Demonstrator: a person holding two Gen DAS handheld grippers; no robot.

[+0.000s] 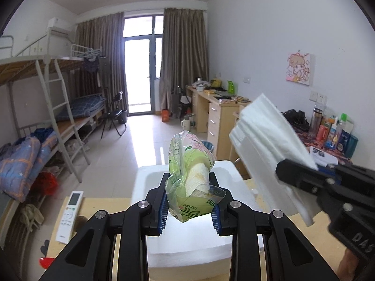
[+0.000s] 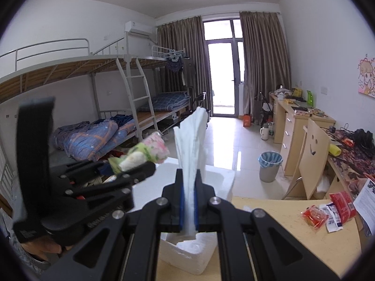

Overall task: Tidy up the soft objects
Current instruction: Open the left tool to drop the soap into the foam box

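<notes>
Bright backlit door (image 1: 140,70), fisheye-warped edges

A shared dormitory room is shown. Metal bunk beds (image 2: 98,89) with a ladder (image 2: 140,98) are lined along the left wall, and a rumpled blue quilt (image 2: 93,140) is left on a lower bunk. Wooden desks (image 1: 211,107) cluttered with small items are ranged along the right wall, below a cartoon picture (image 1: 298,69). A glass balcony door (image 2: 222,75) flanked by brown curtains (image 2: 262,56) is set in the far wall, an air conditioner (image 2: 138,28) is mounted high up, and a bin (image 2: 269,166) is stood on the tiled floor.
</notes>
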